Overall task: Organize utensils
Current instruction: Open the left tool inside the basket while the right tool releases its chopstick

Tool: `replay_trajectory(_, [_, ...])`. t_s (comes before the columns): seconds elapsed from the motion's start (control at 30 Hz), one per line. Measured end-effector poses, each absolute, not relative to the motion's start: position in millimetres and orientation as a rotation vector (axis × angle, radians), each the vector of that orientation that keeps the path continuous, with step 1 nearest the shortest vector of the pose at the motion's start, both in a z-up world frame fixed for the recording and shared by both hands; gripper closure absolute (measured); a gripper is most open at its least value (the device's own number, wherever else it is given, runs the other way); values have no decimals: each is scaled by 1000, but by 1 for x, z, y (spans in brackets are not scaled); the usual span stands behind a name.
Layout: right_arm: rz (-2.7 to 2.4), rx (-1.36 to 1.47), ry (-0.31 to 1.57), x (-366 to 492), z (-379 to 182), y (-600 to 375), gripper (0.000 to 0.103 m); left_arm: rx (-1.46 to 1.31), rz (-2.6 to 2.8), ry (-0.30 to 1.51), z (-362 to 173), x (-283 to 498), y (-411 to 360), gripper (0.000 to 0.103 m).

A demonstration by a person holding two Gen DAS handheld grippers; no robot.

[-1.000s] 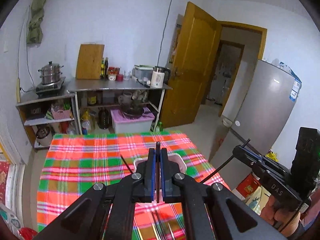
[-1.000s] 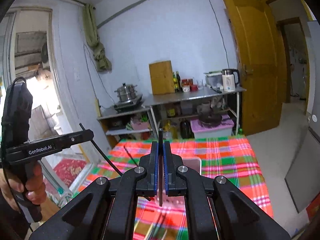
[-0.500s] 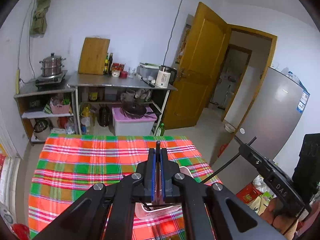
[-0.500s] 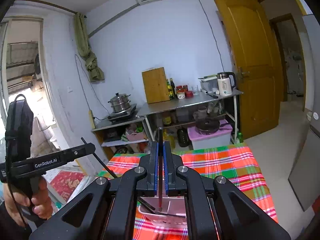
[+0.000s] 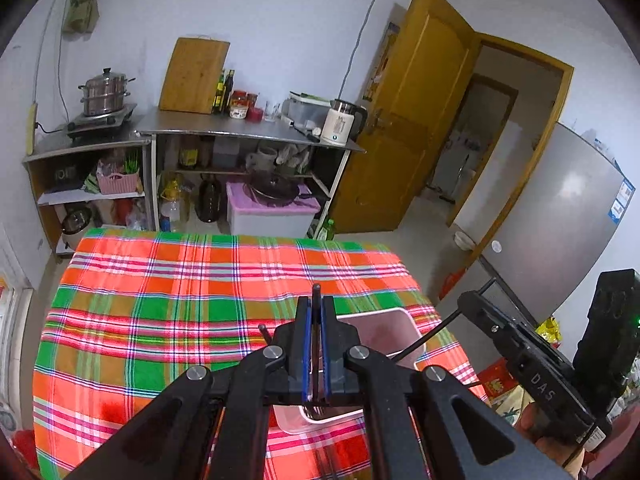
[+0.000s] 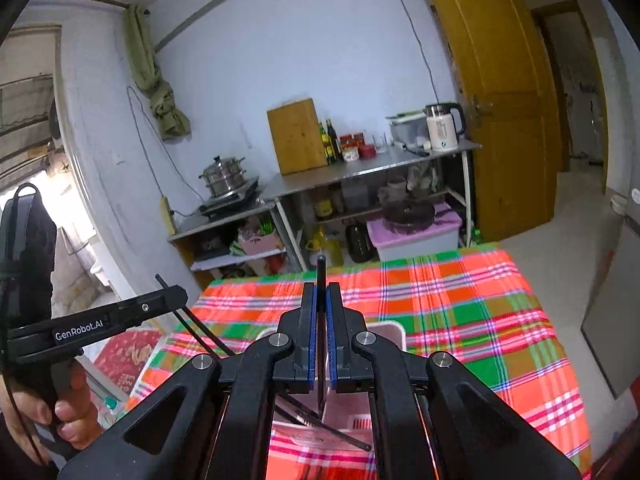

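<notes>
A white plastic tray [image 5: 384, 314] sits on the plaid tablecloth [image 5: 180, 312] near its right edge. My left gripper [image 5: 316, 308] is shut on a thin dark utensil [image 5: 316, 292] that stands upright, its lower end over the tray. My right gripper [image 6: 320, 292] is shut on a similar dark utensil [image 6: 321, 268], whose lower end hangs inside the tray [image 6: 386, 326]. Dark utensils [image 6: 332, 432] lie in the tray's bottom. Each gripper appears in the other's view: the right one [image 5: 468, 302] and the left one [image 6: 178, 294], both with a black stick slanting towards the tray.
A person's hand [image 6: 68, 412] grips the left handle. Beyond the table stand a steel counter [image 5: 248, 130] with a kettle [image 5: 340, 122], a cutting board and a steamer pot. A fridge [image 5: 560, 216] and an open wooden door [image 5: 404, 120] are to the right.
Both grippers have come down and forward with their utensils. The tray has slid from ahead of the fingertips to under the jaws, and the utensils' lower ends are now over or in it.
</notes>
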State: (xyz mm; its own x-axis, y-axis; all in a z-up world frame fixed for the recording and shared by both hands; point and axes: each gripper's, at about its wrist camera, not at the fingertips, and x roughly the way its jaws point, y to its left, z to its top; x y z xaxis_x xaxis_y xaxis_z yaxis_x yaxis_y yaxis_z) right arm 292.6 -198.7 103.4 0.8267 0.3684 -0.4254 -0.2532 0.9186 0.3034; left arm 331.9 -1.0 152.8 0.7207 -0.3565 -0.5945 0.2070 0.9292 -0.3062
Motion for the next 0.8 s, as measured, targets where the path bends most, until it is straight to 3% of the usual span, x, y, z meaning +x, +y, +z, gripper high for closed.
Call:
replay_trajectory(0.3, [350, 208, 540, 296, 93, -194, 98, -197, -300, 668, 152, 325, 0, 98])
replay_trajectory(0.4, [341, 203, 517, 290, 103, -196, 90, -182, -301, 639, 161, 318, 2, 97])
replay_trajectory(0.8, [325, 195, 442, 240, 131, -215, 90, -132, -277, 548, 192, 264, 5, 96])
